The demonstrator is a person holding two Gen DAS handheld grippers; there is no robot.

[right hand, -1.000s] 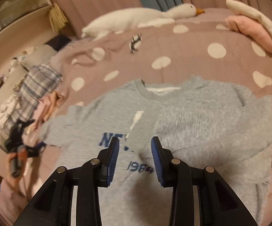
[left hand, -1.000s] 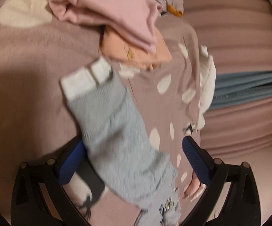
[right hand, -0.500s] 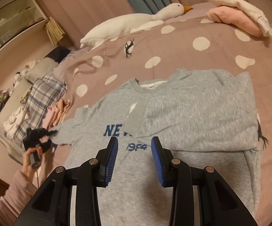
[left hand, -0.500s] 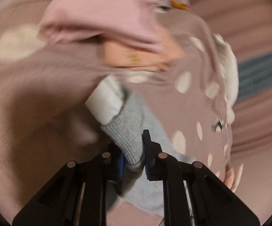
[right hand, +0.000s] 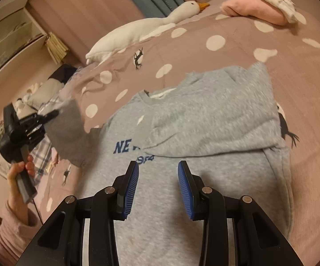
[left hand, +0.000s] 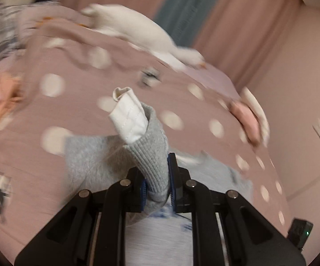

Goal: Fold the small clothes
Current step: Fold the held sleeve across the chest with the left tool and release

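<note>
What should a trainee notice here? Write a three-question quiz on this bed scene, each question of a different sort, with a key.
1. True or false: the left gripper is shut on the grey ribbed sleeve with a white cuff.
2. Multiple choice: what is between the blue pads of the right gripper?
A. nothing; it hovers open above the fabric
B. a pink folded garment
C. a white plush goose
3. Short answer: what colour is the lettering on the chest of the grey fleece sweatshirt that is spread on the bed?

Key: 1 true; 2 A; 3 blue.
</note>
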